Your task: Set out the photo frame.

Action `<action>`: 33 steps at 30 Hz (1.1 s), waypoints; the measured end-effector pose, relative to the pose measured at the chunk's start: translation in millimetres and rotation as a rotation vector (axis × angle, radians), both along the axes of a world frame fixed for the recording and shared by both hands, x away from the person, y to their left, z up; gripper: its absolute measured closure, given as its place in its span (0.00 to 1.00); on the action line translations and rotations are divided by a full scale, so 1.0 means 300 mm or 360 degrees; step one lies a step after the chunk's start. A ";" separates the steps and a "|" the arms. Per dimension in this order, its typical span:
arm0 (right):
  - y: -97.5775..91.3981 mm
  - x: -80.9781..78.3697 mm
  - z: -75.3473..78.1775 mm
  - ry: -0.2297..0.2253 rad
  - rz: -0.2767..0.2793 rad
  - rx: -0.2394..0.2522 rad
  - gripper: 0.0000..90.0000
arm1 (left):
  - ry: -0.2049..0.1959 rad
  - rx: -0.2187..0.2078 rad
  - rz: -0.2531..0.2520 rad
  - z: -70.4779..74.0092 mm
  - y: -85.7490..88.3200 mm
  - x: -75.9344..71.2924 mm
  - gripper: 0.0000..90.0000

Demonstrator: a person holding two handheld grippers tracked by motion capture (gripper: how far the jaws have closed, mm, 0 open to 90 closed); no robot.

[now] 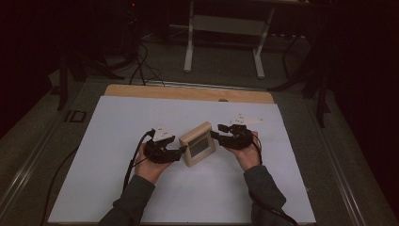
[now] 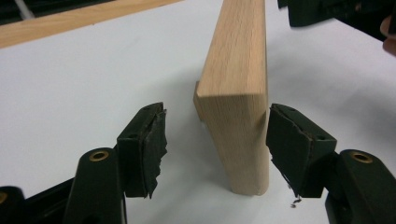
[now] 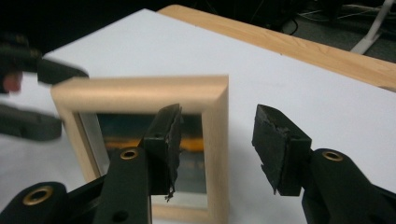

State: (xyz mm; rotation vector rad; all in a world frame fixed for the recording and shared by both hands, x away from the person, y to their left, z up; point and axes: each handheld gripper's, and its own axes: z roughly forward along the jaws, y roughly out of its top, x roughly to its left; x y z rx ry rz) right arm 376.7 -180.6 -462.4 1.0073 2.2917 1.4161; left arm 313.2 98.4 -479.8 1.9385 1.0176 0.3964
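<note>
A light wooden picture frame point(image 1: 198, 143) stands upright on the white sheet point(image 1: 117, 127), its glass front toward me. My left gripper point(image 1: 181, 150) is at the frame's left edge. In the left gripper view its jaws stand apart around that edge of the frame point(image 2: 238, 93): the right pad point(image 2: 289, 144) is close against the wood, the left pad point(image 2: 149, 144) is clear of it. My right gripper point(image 1: 216, 135) is at the frame's right edge, open. In the right gripper view the frame's point(image 3: 140, 93) right side lies between the pads point(image 3: 280, 140) without contact.
The white sheet covers a wooden tabletop whose bare strip point(image 1: 188, 92) shows at the far edge. Beyond it stand the white legs of another table point(image 1: 190, 42), and dark cables point(image 1: 141, 66) lie on the floor. A cable point(image 1: 131, 165) trails from my left gripper.
</note>
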 end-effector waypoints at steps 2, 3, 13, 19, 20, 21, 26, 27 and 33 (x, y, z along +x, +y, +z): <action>0.005 0.009 0.007 -0.0002 0.0003 0.0026 0.57 | 0.0009 -0.0006 0.0018 -0.012 -0.005 -0.006 0.44; 0.009 0.014 0.011 -0.0001 -0.0001 0.0033 0.57 | 0.0006 -0.0004 0.0029 -0.017 -0.007 -0.008 0.44; 0.068 0.060 0.048 -0.0002 -0.0018 0.0061 0.60 | 0.0025 -0.0015 0.0040 -0.044 -0.036 -0.022 0.48; 0.102 0.094 0.054 0.0023 -0.0036 0.0064 0.71 | 0.0032 -0.0007 0.0031 -0.047 -0.040 -0.024 0.55; 0.107 0.099 0.054 0.0031 -0.0040 0.0061 0.71 | 0.0031 -0.0008 0.0027 -0.047 -0.040 -0.024 0.56; 0.112 0.104 0.054 0.0036 -0.0042 0.0054 0.72 | 0.0032 -0.0012 0.0023 -0.047 -0.042 -0.025 0.57; 0.129 0.128 0.041 0.0092 -0.0063 0.0033 0.78 | 0.0029 -0.0022 0.0014 -0.046 -0.044 -0.027 0.62; 0.132 0.132 0.036 0.0099 -0.0068 0.0023 0.79 | 0.0029 -0.0022 0.0014 -0.046 -0.044 -0.027 0.62; 0.131 0.141 0.020 0.0157 -0.0080 0.0031 0.85 | 0.0033 -0.0019 0.0008 -0.046 -0.041 -0.026 0.62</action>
